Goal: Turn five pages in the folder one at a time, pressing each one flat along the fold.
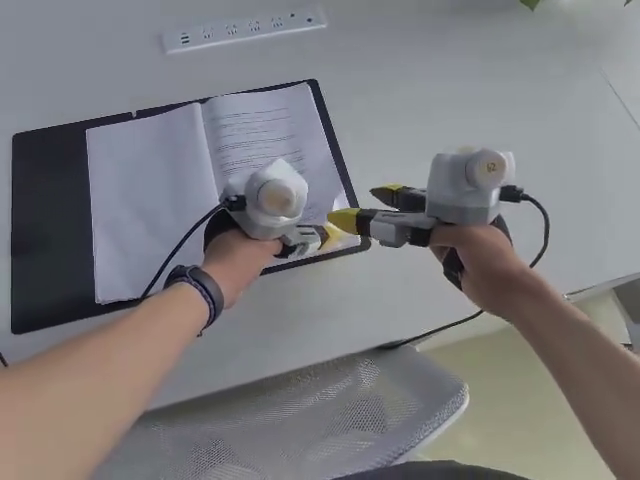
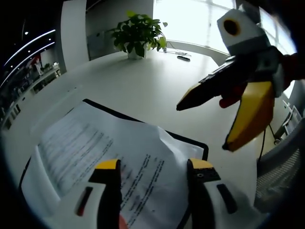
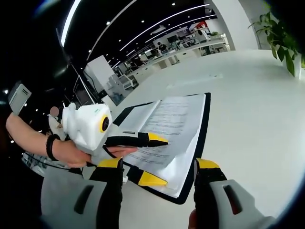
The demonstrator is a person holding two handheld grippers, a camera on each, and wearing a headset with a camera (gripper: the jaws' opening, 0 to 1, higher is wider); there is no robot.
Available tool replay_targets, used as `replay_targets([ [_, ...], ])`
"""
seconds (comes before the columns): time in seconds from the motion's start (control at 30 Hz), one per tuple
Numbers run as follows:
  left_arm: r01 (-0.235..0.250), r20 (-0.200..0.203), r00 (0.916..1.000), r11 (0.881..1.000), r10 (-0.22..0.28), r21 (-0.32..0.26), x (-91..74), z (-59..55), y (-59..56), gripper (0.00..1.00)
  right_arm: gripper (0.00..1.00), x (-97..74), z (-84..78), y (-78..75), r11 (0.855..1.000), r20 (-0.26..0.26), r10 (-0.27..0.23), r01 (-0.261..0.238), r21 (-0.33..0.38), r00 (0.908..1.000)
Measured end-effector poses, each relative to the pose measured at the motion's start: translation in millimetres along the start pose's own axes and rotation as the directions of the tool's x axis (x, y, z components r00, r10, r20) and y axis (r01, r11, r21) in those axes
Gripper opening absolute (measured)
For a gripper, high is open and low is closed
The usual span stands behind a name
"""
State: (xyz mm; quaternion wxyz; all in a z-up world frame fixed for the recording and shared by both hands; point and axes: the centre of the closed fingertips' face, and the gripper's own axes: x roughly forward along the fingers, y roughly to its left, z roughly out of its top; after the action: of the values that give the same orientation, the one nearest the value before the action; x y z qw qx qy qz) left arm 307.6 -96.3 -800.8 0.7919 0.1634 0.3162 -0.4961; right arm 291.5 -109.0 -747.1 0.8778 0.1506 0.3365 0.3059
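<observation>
A black folder [image 1: 45, 230] lies open on the white table, a blank sheet [image 1: 150, 200] on its left and a printed page [image 1: 265, 130] on its right. My left gripper [image 1: 312, 240] is at the printed page's near right corner. It is open, with the page [image 2: 95, 143] showing between its jaws [image 2: 155, 164]. My right gripper [image 1: 360, 205] hovers just right of that corner, pointing left, and is open with nothing held [image 3: 158, 163]. In the right gripper view the left gripper [image 3: 156, 160] has one jaw above the page corner [image 3: 176, 119] and one below. The right gripper [image 2: 202, 128] appears in the left gripper view.
A white power strip [image 1: 245, 28] lies at the table's far edge. A potted plant [image 2: 138, 33] stands farther along the table. A mesh office chair [image 1: 330, 420] sits below the near table edge. Cables trail from both grippers.
</observation>
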Motion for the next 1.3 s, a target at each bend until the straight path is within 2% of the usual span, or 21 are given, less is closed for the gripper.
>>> replay_targets([
  [0.37,0.004,0.009,1.0,1.0,-0.004,-0.012,-0.8,1.1,1.1,0.56,0.57,26.8,-0.7,2.3,0.998,-0.025,0.037,-0.036,0.047,0.999],
  [0.67,0.008,0.009,0.9999,1.0,-0.008,-0.016,-0.2,1.4,2.5,0.55,0.49,30.2,3.2,4.4,0.995,-0.004,0.057,-0.057,0.085,0.9984],
  [0.83,0.019,0.009,0.9998,0.999,-0.018,-0.027,-0.5,2.3,3.0,0.56,0.37,29.2,7.5,-3.6,0.986,0.027,0.066,-0.069,0.153,0.9975],
  [0.9,0.027,0.012,0.9996,0.999,-0.026,-0.044,-1.2,3.1,2.7,0.56,0.29,28.3,9.6,-3.6,0.984,0.036,0.071,-0.076,0.159,0.9968],
  [0.97,0.03,0.012,0.9995,0.998,-0.029,-0.047,-2.0,2.9,2.5,0.56,0.21,28.3,12.3,-0.5,0.984,0.046,0.083,-0.089,0.155,0.9955],
  [1.2,0.047,0.001,0.9989,0.998,-0.047,-0.04,-5.3,0.1,-0.9,0.6,0.12,33.2,10.7,7.0,0.986,0.038,0.093,-0.098,0.136,0.9949],
  [1.3,0.055,-0.001,0.9985,0.997,-0.056,-0.052,-7.5,-0.9,-2.2,0.62,0.04,36.2,5.8,7.5,0.992,0.01,0.076,-0.076,0.103,0.9971],
])
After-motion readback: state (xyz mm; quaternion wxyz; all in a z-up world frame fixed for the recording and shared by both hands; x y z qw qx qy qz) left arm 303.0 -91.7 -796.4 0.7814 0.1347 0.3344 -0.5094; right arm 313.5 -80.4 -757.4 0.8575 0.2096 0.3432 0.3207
